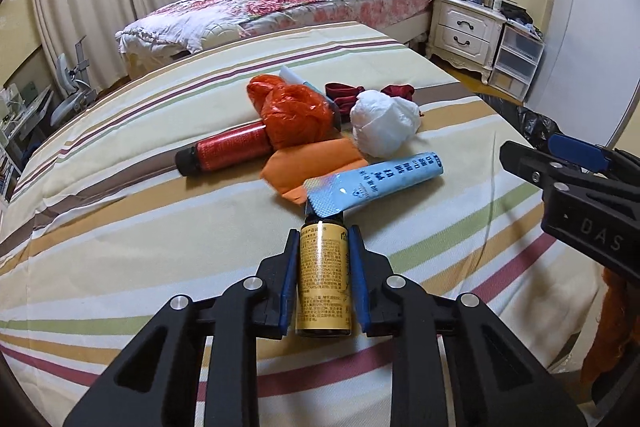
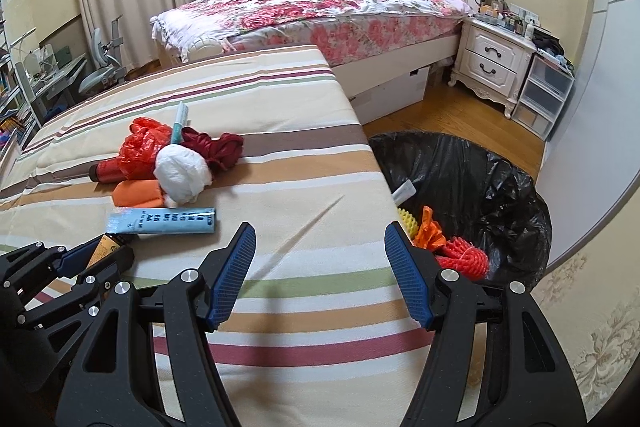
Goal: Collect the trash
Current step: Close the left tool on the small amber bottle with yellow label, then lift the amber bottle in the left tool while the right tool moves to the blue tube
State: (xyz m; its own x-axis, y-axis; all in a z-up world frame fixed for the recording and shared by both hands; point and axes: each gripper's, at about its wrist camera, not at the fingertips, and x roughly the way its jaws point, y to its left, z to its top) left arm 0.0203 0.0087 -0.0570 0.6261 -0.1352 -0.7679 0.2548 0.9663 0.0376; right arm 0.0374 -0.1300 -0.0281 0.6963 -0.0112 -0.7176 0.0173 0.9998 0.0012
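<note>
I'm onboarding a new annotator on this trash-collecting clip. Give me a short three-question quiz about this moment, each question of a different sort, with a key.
1. True or false: the left gripper has its pads on either side of the gold bottle.
2. Multiple choice: what lies across the neck of the gold bottle? A) a red can B) the light blue tube C) a white sock
3. Short answer: where is the black-lined trash bin relative to the striped surface, and what is the right gripper holding?

Key: 1. True. 2. B. 3. Off the surface's right edge, on the floor; nothing, its jaws are wide open.
</note>
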